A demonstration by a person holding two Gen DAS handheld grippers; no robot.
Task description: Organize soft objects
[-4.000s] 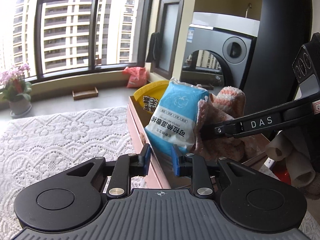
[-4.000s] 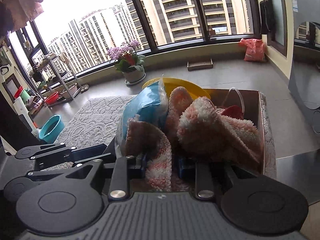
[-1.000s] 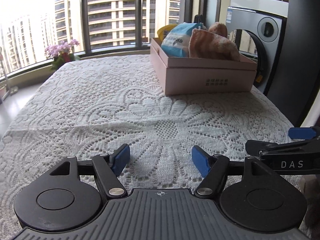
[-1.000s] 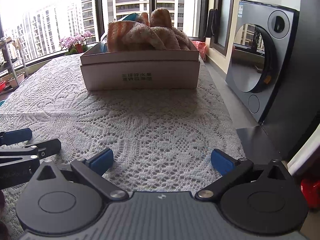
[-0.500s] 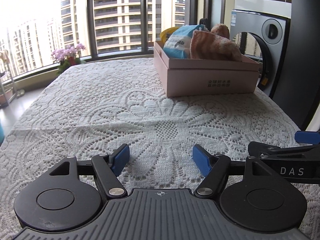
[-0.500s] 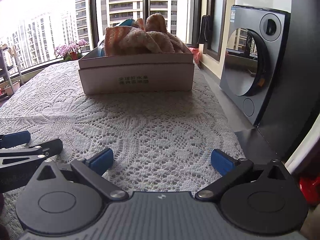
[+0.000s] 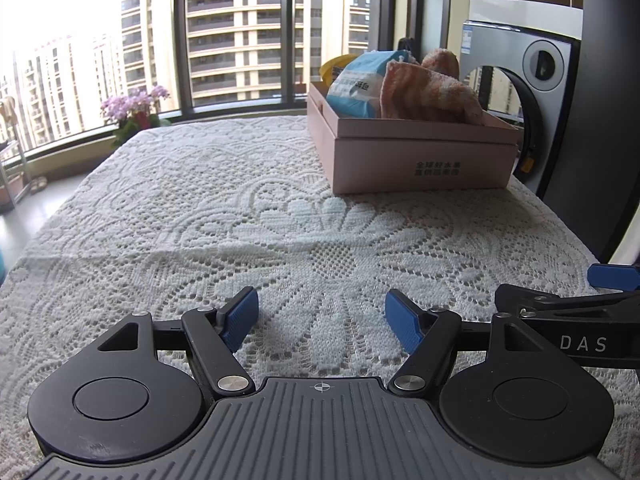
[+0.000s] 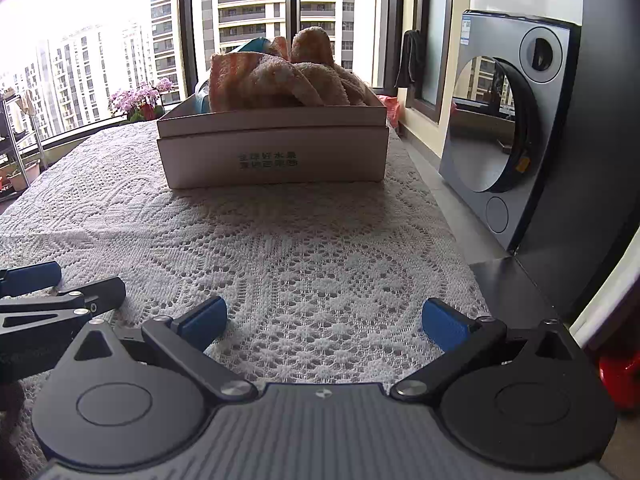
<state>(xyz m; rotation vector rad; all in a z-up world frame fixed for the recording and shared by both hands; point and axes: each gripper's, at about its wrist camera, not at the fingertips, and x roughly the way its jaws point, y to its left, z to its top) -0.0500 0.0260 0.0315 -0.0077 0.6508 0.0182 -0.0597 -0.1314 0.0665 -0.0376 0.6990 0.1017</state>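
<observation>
A pink cardboard box (image 7: 420,160) (image 8: 276,156) stands at the far right of the lace-covered table. In it lie a blue packet (image 7: 360,84) (image 8: 250,46) and a pink-and-white fluffy towel (image 7: 428,92) (image 8: 288,76), both rising above the rim. My left gripper (image 7: 322,316) hovers low over the near part of the table, open and empty. Beside it on the right my right gripper (image 8: 324,316) is open too, with only lace between its blue pads. Each gripper shows at the edge of the other's view.
The white lace tablecloth (image 7: 200,216) covers the table between the grippers and the box. A grey washing machine (image 8: 508,120) stands off the table's right edge. A pot of pink flowers (image 7: 136,112) sits by the window at the far left.
In the last second the view has tilted slightly, so the box sits a little lower in both views. Four seconds ago both grippers were at the box, the right one shut on the towel.
</observation>
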